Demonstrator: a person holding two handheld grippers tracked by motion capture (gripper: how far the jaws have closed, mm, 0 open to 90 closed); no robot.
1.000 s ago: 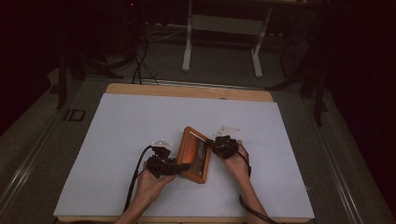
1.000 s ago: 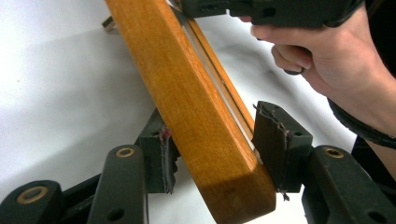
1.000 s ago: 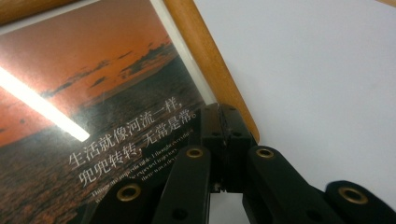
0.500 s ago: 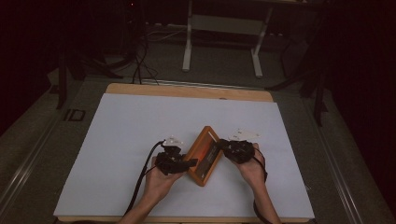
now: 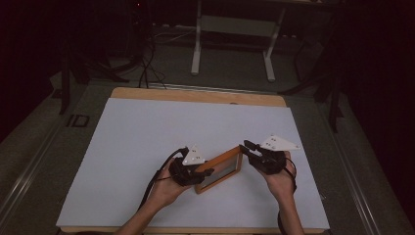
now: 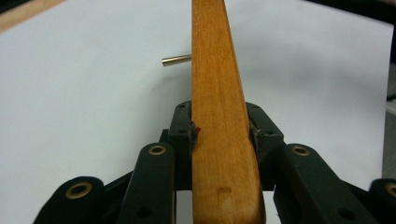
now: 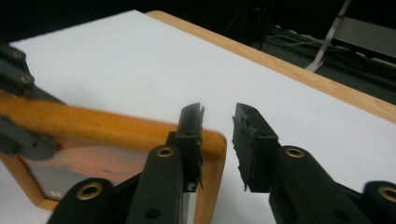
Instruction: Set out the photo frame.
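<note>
I hold the frame at lower centre of the high view, just above the white sheet that covers the table. My left gripper is clamped on the frame's near rail. In the left gripper view both pads press the wood from either side, and the rail runs straight up the middle of that picture, which I judge keeps the frame on edge and steady while the other hand works. A thin brass pin juts from behind the wood at upper centre-left of that view; what it belongs to I cannot tell.

My right gripper sits at the frame's far corner, right of centre in the high view. In the right gripper view its jaws stand apart at a narrow gap, holding nothing, with the rounded corner lying partly behind the left jaw. I judge this placement lines it up for a fresh grip on that end.

Against the picture half a second back, the frame has swung from a steep diagonal to a flatter one, rising to the right. Both hands have moved outward, and the right gripper has come off the frame's side to its corner.
</note>
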